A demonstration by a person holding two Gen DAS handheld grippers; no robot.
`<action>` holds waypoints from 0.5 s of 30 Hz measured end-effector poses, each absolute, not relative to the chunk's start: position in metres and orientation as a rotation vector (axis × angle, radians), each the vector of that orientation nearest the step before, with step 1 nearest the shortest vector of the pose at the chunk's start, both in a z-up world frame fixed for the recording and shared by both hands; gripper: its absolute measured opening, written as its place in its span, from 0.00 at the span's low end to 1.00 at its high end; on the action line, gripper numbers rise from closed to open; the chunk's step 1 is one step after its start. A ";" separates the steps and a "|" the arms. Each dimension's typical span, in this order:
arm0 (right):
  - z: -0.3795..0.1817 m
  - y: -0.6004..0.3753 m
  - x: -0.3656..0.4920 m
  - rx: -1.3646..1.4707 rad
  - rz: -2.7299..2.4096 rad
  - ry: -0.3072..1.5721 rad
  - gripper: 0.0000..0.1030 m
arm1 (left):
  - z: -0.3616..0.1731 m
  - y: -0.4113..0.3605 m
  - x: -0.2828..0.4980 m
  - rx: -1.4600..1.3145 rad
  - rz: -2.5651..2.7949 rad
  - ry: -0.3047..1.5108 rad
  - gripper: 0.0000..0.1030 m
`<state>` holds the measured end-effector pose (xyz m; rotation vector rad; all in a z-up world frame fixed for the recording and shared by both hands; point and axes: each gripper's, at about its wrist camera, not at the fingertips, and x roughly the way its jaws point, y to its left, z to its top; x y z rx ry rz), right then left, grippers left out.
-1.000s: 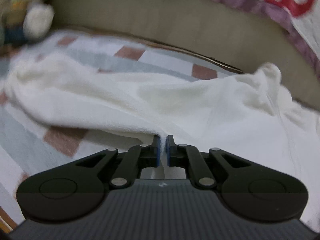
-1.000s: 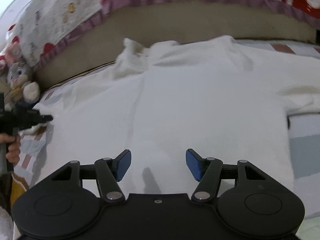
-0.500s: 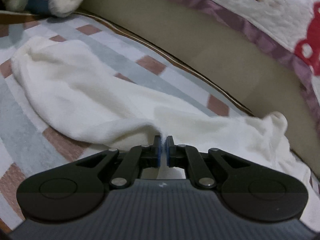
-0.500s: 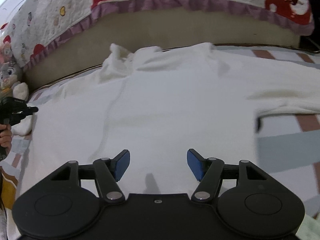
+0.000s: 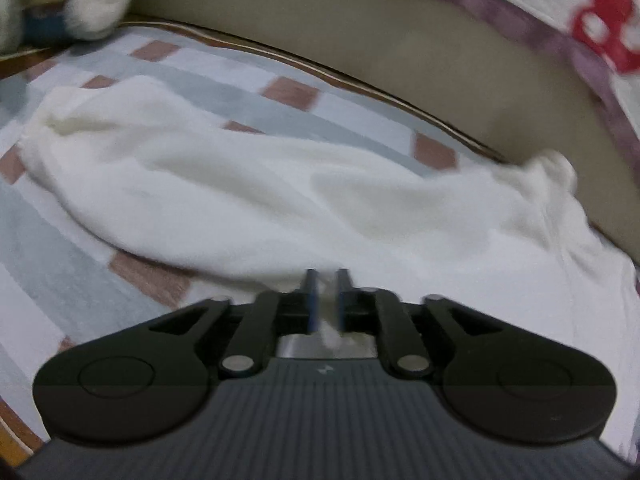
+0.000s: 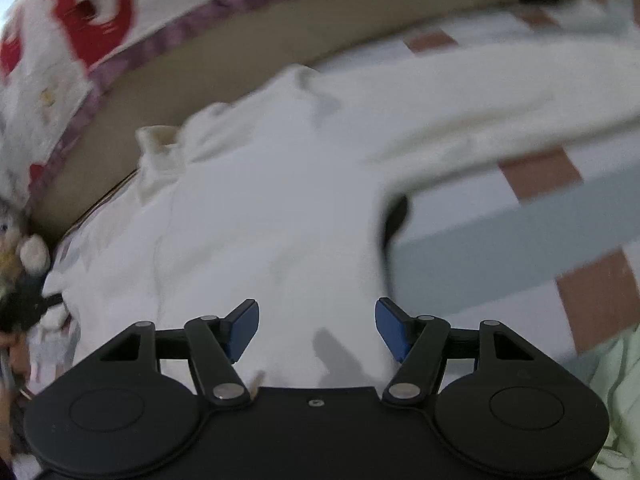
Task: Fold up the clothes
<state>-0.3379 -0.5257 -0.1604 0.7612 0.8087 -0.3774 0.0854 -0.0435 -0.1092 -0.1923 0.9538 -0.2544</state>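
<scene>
A white long-sleeved sweater point(image 5: 280, 200) lies spread on a plaid bedspread point(image 5: 60, 280). In the left wrist view one sleeve point(image 5: 140, 148) stretches toward the upper left. My left gripper point(image 5: 325, 280) sits at the sweater's near edge. Its jaws are opening, with a narrow gap and a bit of white fabric loose between the pads. In the right wrist view the sweater's body point(image 6: 260, 200) fills the middle and its other sleeve point(image 6: 500, 92) runs to the upper right. My right gripper point(image 6: 316, 320) hovers open over the lower body with nothing between its fingers.
A beige padded wall point(image 5: 360, 40) borders the bed's far side under a white quilt with red prints point(image 6: 80, 20). A plush toy point(image 5: 80, 4) sits at the far left corner. Pale green cloth point(image 6: 616, 380) lies at the right edge.
The left jaws, pinched on the sweater's edge before, have parted. The right gripper has swung to the right and rolled, still open, so the right sleeve and bare bedspread now show.
</scene>
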 end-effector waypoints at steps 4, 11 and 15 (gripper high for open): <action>-0.184 -0.539 -0.333 0.752 -0.425 0.833 0.68 | -0.117 -0.050 0.081 -0.210 -0.304 0.968 0.42; -0.196 -0.538 -0.304 0.763 -0.328 0.718 0.66 | -0.139 -0.053 0.090 -0.318 -0.363 0.957 0.50; -0.189 -0.519 -0.282 0.618 -0.321 0.765 0.22 | -0.144 -0.067 0.087 -0.246 -0.414 0.956 0.24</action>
